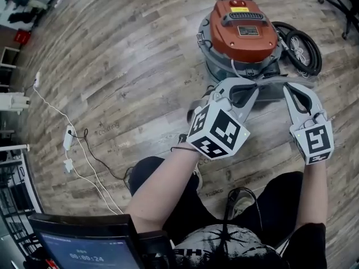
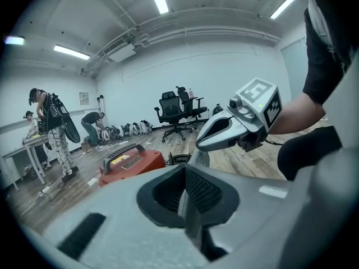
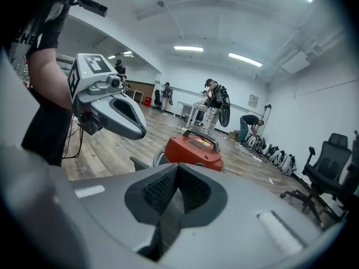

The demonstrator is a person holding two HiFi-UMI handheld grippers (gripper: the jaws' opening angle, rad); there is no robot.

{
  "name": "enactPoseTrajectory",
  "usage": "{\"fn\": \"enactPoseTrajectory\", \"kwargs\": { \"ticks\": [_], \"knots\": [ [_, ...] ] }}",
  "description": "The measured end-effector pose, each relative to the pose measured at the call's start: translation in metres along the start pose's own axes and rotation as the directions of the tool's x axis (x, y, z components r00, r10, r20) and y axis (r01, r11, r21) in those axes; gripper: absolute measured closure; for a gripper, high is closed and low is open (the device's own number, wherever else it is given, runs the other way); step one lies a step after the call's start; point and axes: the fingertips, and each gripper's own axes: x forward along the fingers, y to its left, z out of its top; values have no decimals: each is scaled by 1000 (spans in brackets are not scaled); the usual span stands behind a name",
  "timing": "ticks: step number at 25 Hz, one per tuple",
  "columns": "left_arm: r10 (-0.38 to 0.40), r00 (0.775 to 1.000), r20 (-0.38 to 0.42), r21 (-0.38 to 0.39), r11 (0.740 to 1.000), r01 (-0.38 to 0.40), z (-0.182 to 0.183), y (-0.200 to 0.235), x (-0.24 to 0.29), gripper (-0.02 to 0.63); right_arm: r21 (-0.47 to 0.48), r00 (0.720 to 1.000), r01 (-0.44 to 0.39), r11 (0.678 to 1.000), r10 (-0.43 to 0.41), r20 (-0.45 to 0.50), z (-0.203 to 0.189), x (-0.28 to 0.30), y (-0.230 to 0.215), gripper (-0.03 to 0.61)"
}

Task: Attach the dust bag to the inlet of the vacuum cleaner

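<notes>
Where the wood floor [image 1: 129, 66] opens ahead of the person's knees: one vacuum cleaner [image 1: 242, 29], red-lidded, upright, standing mid-floor. Touching it on the right gripper's side: a black coil, probably its hose [image 1: 303, 48]. Left gripper [image 1: 251, 89]: jaws clenched together, nothing between. Right gripper [image 1: 289, 91]: likewise clenched, empty. Both are held above the floor, just short of the cleaner, apart from each other.

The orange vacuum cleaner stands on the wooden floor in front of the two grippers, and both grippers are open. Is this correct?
Not open: the left gripper and the right gripper are shut and empty, as each gripper view shows. The orange vacuum cleaner does stand on the wooden floor before them.
</notes>
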Motion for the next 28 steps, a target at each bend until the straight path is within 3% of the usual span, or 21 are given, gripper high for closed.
{"fn": "enactPoseTrajectory", "kwargs": {
  "ticks": [3,6,8,11,15,20,22,25,28],
  "knots": [
    [-1,999,38,-20,1000,1,2,3,-17,613,-26,990,-42,999,45,132,17,7,15,574],
    [-10,998,65,-56,998,13,12,15,-36,612,46,981,-76,996,67,182,38,11,36,574],
    [-15,995,104,-71,997,22,25,26,-40,612,71,980,-89,994,75,183,54,16,41,574],
    [15,987,160,-160,987,11,32,42,-60,612,101,984,-117,988,101,149,75,18,49,574],
    [-12,985,175,-230,972,52,49,50,-110,613,106,982,-185,977,179,61,116,3,53,574],
    [-93,976,195,-330,931,155,124,58,-190,612,138,961,-278,951,274,48,219,-38,56,574],
    [-90,981,174,-347,926,146,163,71,-229,612,126,947,-322,938,322,21,265,-58,55,574],
    [-54,985,163,-371,922,112,217,98,-286,614,69,909,-396,915,402,-110,324,-83,56,574],
    [-48,989,142,-380,920,99,262,125,-342,613,134,917,-388,912,397,-45,406,-93,55,574]
  ]
}}
